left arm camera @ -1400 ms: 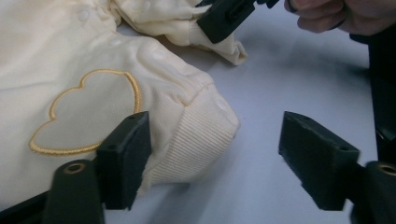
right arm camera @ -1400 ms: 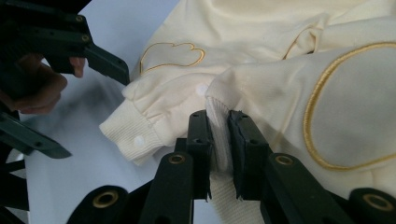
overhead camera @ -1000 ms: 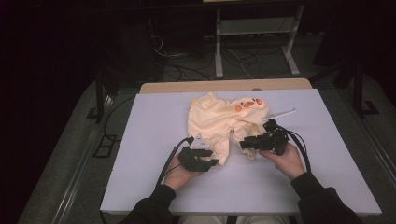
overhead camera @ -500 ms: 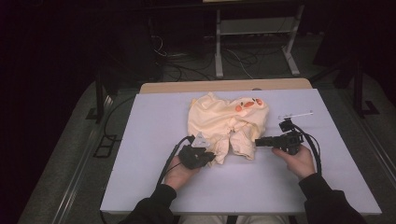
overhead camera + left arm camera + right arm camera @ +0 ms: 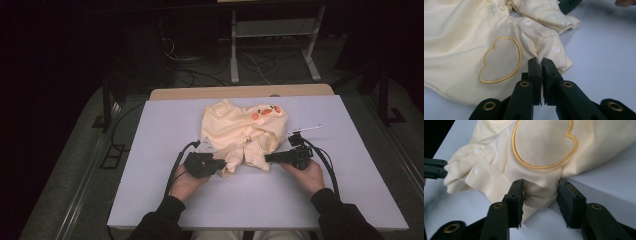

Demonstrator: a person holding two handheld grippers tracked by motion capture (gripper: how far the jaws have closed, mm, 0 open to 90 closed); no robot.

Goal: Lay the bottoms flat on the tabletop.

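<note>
Holding a gripper in each hand, we work at the near end of a pale yellow baby garment [image 5: 240, 132] that lies crumpled on the table [image 5: 150, 200], about midway between its left and right edges and closer to the far edge than the near one. Our left gripper [image 5: 220, 163] has its jaws pressed together, pinching the ribbed cuff [image 5: 551, 53] at the garment's near left end; in the left gripper view a sliver of cloth shows between the pads. Our right gripper [image 5: 269, 158] has its jaws half spread around a fold of cloth at the near right end; they have just been closing a little, and the left pad touches the fold while the right pad stands just beside it. Embroidered gold hearts [image 5: 544, 142] sit just beyond both grips, and white snap buttons [image 5: 476, 169] dot the ribbed hems. An orange printed patch [image 5: 265, 111] marks the far right part of the garment. Black cables [image 5: 177, 167] trail from each gripper toward the near edge. Nothing lies between the grippers and the cloth. Beyond the far edge, a wooden strip [image 5: 240, 92] and floor cables [image 5: 255, 62] show in the dark.
</note>
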